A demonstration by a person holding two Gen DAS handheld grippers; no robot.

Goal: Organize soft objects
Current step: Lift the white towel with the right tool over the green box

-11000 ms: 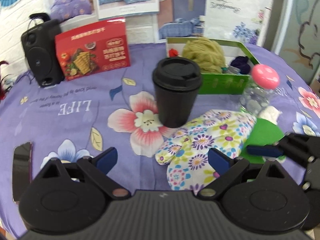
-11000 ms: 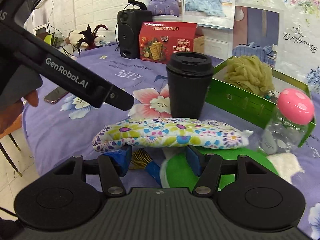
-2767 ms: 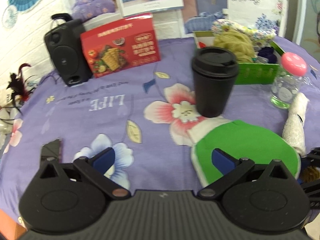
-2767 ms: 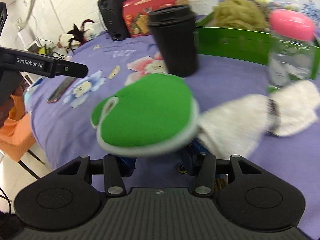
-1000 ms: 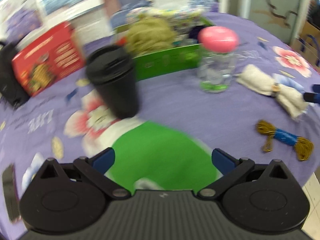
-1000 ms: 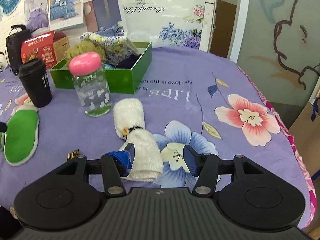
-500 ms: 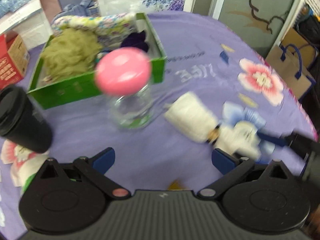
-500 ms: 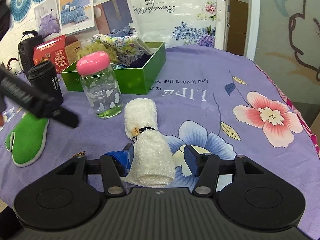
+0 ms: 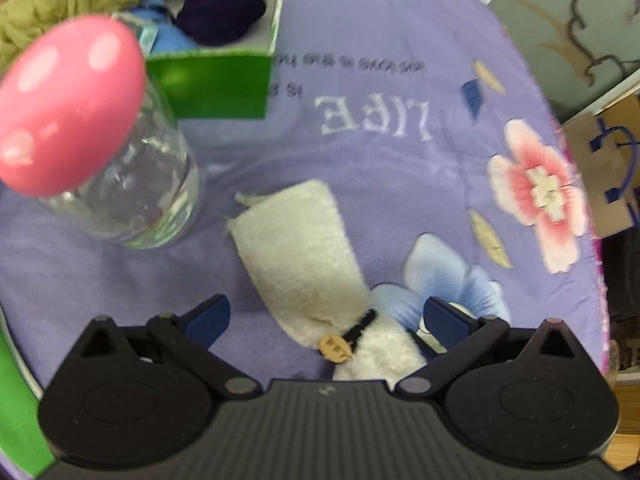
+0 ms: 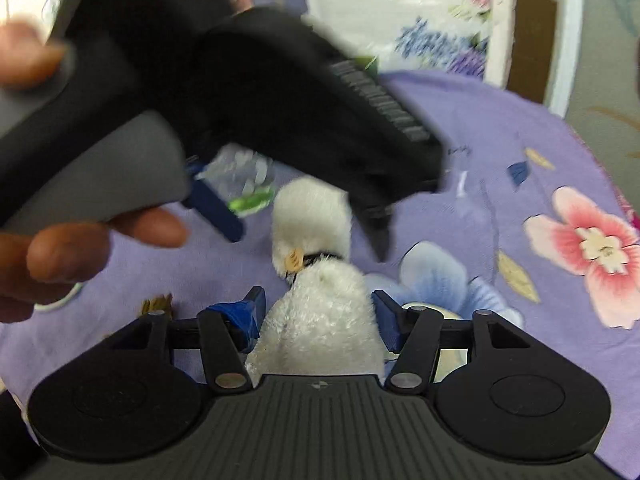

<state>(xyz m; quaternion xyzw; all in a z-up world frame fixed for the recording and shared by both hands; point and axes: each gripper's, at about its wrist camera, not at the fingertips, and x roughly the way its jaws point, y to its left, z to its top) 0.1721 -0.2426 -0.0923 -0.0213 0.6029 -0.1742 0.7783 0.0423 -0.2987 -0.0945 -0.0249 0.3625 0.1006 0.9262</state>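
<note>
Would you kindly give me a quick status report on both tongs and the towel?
Left tongs open above white rolled towel. Right tongs just opening, straddling its near end, pads look clear. Glass jar stands beside it, before the green box.

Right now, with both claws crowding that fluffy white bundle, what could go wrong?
The left gripper sits right over the right gripper, both open around the white towel roll, so they may collide. The glass jar with its pink lid stands close beside the towel; a sideways sweep could probably knock it over.
</note>
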